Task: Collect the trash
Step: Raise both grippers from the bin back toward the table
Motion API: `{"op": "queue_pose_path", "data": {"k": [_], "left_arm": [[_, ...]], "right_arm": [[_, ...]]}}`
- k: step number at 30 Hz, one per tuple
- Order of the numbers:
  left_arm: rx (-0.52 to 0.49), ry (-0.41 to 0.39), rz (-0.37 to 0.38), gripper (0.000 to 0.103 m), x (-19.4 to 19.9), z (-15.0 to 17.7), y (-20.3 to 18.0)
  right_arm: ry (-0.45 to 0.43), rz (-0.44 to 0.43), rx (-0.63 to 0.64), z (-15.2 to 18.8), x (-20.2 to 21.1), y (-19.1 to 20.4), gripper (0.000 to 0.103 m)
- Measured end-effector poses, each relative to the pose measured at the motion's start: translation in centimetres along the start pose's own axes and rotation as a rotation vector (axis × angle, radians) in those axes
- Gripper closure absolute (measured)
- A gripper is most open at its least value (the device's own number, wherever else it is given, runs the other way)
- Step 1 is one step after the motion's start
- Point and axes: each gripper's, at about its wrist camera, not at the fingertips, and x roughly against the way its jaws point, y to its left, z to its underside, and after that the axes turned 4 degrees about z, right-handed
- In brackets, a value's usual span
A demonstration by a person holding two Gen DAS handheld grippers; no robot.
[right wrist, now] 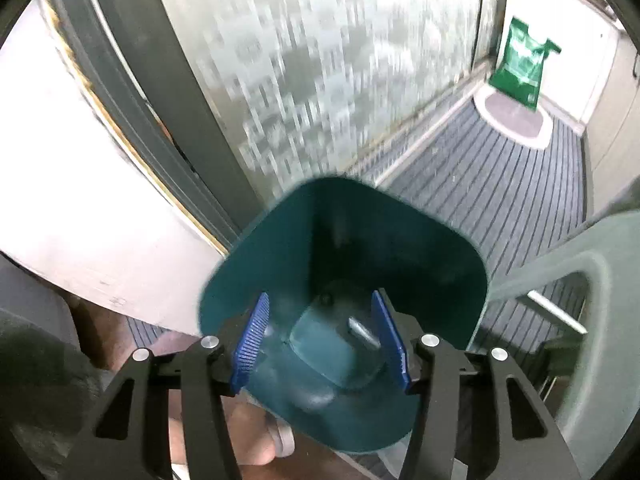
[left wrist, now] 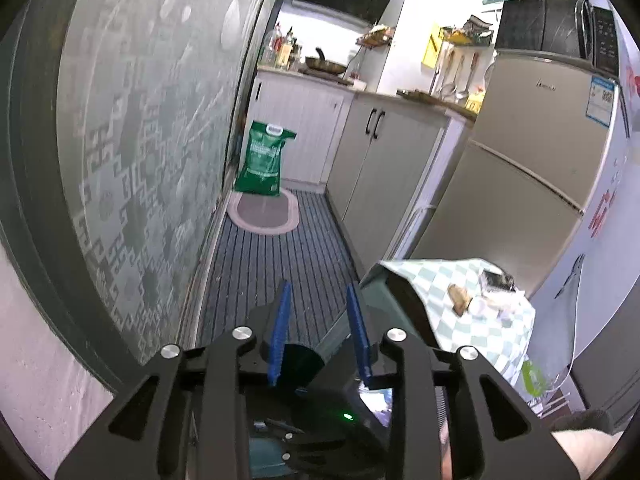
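Striped grey flooring [left wrist: 280, 240] runs down a narrow kitchen toward an oval mat [left wrist: 264, 214] and a green sack [left wrist: 262, 160] at the centre of the left wrist view, with a frosted patterned glass door [left wrist: 152, 152] filling the left side and cabinets [left wrist: 384, 168] and a fridge [left wrist: 532, 160] on the right. At lower right a small bench under a checked cloth [left wrist: 460, 284] carries scraps of trash [left wrist: 460, 298] — a brown piece and some crumpled white bits beside a dark packet. The left tongs [left wrist: 320, 300] stand at bottom centre, their blue pads a narrow gap apart, with nothing between them. In the right wrist view a teal bin [right wrist: 280, 240] fills the lower middle of the frame; something pale lies at its bottom, too blurred to name. The right tongs [right wrist: 320, 312] hang over its mouth, pads about halfway apart and gripping nothing. A grey chair back [right wrist: 600, 280] shows at the right edge.
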Motion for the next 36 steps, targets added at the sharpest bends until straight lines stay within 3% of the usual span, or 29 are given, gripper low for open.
{"op": "queue_pose_path", "data": {"k": [9, 19, 27, 36], "left_arm": [[0.001, -0.076, 0.031, 0.067, 0.9, -2.0, -2.4], [-0.007, -0.073, 0.069, 0.063, -0.8, -2.6, -5.5], [-0.047, 0.01, 0.102, 0.059, -4.5, -1.7, -8.7], [-0.135, 0.157, 0.121, 0.058, -10.6, 1.2, -12.9]], "right_arm": [[-0.163, 0.042, -0.003, -1.6, 8.7, -1.5, 0.049], [-0.265, 0.131, -0.071, -0.7, 16.3, -7.3, 0.049], [-0.302, 0.234, -0.049, 1.1, 22.1, -12.5, 0.049], [-0.353, 0.251, -0.209, 6.6, 25.1, -19.4, 0.049]]}}
